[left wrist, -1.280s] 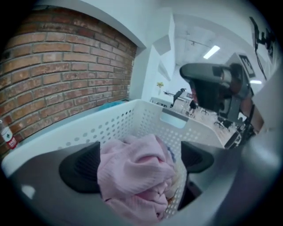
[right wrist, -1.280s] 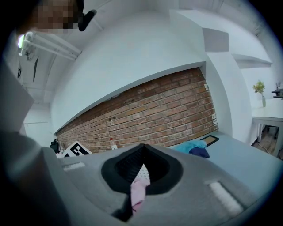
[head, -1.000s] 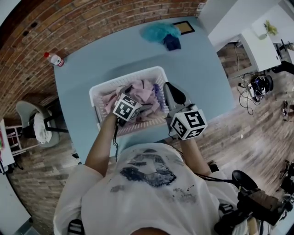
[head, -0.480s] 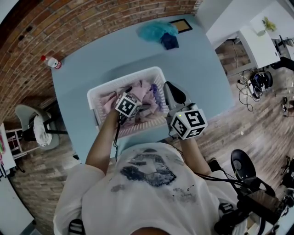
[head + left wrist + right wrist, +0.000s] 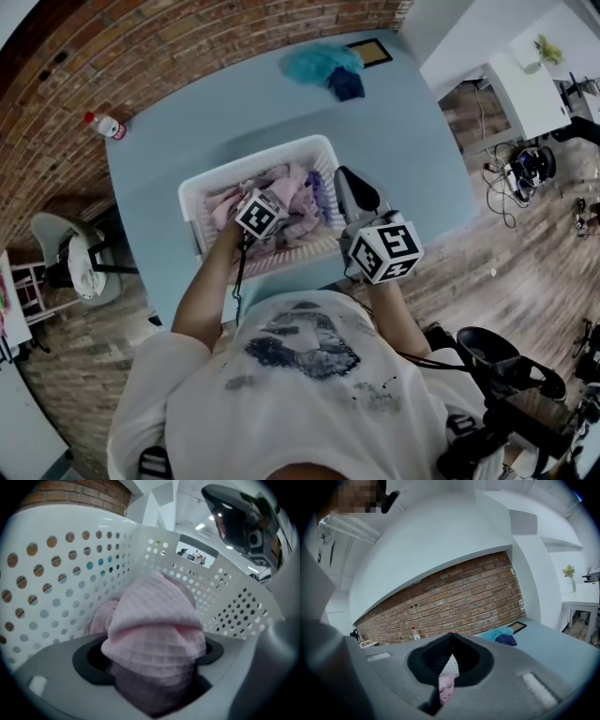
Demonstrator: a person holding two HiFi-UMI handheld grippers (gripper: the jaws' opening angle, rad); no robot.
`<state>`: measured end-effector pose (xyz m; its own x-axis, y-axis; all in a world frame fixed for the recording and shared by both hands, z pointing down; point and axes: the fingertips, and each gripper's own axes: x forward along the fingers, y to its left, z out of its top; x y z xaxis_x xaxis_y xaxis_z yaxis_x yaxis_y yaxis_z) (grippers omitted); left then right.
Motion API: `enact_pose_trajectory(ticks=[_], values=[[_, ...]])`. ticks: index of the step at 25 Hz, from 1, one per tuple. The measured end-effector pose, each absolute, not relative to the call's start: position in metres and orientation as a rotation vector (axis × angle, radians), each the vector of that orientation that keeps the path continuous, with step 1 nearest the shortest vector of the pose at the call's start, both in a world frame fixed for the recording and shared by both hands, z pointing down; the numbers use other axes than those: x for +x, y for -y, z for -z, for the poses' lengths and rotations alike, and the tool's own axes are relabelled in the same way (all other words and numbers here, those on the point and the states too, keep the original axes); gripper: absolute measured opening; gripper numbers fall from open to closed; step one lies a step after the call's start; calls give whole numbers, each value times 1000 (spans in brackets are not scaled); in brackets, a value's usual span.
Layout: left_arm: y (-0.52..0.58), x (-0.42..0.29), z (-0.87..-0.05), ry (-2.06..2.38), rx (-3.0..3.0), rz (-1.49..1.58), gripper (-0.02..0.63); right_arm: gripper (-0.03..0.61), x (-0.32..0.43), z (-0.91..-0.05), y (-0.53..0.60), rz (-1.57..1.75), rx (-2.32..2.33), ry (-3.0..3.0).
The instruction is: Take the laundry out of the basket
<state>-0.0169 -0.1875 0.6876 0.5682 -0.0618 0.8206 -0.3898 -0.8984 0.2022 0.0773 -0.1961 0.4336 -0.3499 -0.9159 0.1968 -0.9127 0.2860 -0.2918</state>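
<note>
Laundry in pink and lilac lay heaped inside the white perforated basket, which stood on the pale blue table just in front of the person.

The left gripper reached steeply down into the basket. Its jaws had just been closing, and a bunched pink waffle-weave cloth filled the space between them, its folds pressed against both pads. The cloth was still inside the basket, with the basket's holed wall curving close behind it.

The right gripper was held nearly level at the basket's near right corner, above the table edge. Its jaws were closed together with nothing between them. Below their tips, a strip of the basket's wall and a bit of pink fabric showed.

At the far end of the table, well apart from the basket, lay a teal cloth. A dark blue cloth touched its near side, and a small dark-framed picture lay just beside them. A clear bottle with a red cap lay at the table's far left corner, next to the brick wall.
</note>
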Motion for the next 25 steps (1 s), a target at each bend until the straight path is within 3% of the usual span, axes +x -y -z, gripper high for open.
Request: enact_pose_trajectory(ticks=[3, 10, 25], values=[[183, -18, -683, 343, 2452, -1250, 419, -3, 81, -430, 191, 552, -1801, -2499], [184, -23, -655, 467, 2464, -1160, 319, -3, 85, -427, 177, 550, -1829, -2473], [202, -64, -565, 746, 2605, -803, 255, -3, 61, -414, 148, 505, -1858, -2458]])
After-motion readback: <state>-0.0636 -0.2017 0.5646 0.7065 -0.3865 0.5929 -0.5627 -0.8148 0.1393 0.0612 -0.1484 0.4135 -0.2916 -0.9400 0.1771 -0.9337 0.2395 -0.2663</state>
